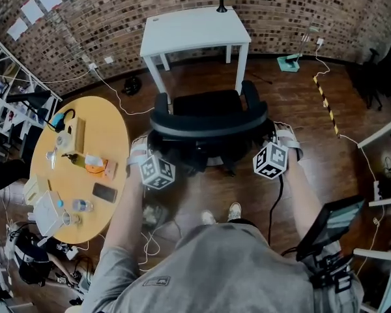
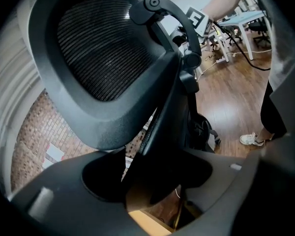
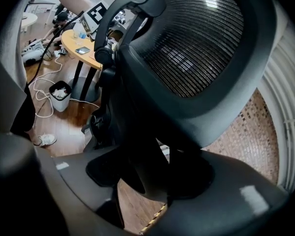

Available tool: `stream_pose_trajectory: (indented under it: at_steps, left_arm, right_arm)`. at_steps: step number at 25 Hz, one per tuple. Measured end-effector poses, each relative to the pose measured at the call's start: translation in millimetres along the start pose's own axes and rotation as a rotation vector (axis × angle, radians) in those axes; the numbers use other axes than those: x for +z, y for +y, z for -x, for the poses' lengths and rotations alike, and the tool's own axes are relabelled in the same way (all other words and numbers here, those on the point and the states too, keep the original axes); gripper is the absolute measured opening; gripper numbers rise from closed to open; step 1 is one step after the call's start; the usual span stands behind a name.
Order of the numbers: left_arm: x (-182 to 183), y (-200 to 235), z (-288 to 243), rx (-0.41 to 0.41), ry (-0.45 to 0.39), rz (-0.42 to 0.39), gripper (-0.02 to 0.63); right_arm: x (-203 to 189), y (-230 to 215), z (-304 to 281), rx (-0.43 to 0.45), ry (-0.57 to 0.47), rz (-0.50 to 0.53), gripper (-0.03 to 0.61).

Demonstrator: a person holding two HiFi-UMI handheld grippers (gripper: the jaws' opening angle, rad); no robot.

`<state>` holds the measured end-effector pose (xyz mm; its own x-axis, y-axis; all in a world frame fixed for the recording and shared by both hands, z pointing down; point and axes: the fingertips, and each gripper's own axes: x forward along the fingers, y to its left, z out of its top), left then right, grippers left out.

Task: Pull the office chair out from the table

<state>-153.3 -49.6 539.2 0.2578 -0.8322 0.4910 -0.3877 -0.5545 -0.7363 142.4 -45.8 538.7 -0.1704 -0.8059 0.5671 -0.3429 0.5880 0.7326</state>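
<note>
Chair (image 1: pixel 208 113) centre, just clear of table (image 1: pixel 195 28) at 12 o'clock; base hidden under seat. Left gripper (image 2: pixel 152 178) at 8, right gripper (image 3: pixel 155 181) at 4. Both have jaws wide apart, straddling strut (image 2: pixel 167 122), not pressing. Tips hidden in head view.

Round side table and its clutter before a brick wall

A round wooden table (image 1: pixel 114 132) stands on the plank floor (image 1: pixel 313 168). A dark phone (image 1: pixel 104 192) lies near its edge toward the person, with a clear bottle (image 1: pixel 82 205) just beside it and a white box (image 1: pixel 47 215) at the rim. Paper sheets (image 1: pixel 32 8) hang on the brick wall (image 1: pixel 117 18). A yellow-black tape strip (image 1: pixel 326 103) crosses the floor, and a small bin (image 3: pixel 60 95) stands by the table's foot.
</note>
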Motion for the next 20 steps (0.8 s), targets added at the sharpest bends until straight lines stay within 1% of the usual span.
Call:
stream_pose_trajectory:
  at_steps: [3, 5, 8, 9, 12, 14, 16, 19, 20]
  left_arm:
    - [3.4, -2.8, 5.4, 0.016, -0.029, 0.039, 0.291]
    - [6.5, -1.4, 12.8, 0.038, -0.057, 0.091, 0.295]
    - [10.5, 4.3, 30.3, 0.102, -0.119, 0.183, 0.295]
    - [12.8, 3.6, 37.3, 0.12, -0.144, 0.228, 0.285]
    - [21.9, -8.6, 59.4, 0.133, -0.207, 0.405, 0.254]
    - [31.9, -20.3, 71.9, 0.116, -0.246, 0.53, 0.212]
    - [44.6, -29.7, 84.2, 0.101, -0.284, 0.653, 0.185]
    - [61.8, -38.5, 104.1, 0.096, -0.346, 0.836, 0.082]
    - [65.9, -41.9, 109.2, 0.092, -0.36, 0.893, 0.053]
  right_arm:
    - [-2.3, 1.0, 6.2, -0.034, 0.003, -0.025, 0.308]
    - [-1.5, -3.5, 15.5, -0.072, -0.002, -0.064, 0.302]
    - [5.8, -8.2, 32.5, -0.114, -0.054, -0.171, 0.29]
    - [7.7, -8.2, 39.5, -0.12, -0.081, -0.213, 0.271]
    - [15.6, -3.9, 60.5, -0.114, -0.175, -0.332, 0.2]
    - [23.2, -0.5, 73.2, -0.098, -0.244, -0.404, 0.157]
    - [30.2, 2.0, 85.7, -0.069, -0.311, -0.497, 0.113]
    - [38.1, 4.9, 106.4, -0.013, -0.421, -0.681, 0.015]
    - [39.1, 7.0, 112.3, 0.009, -0.452, -0.735, 0.014]
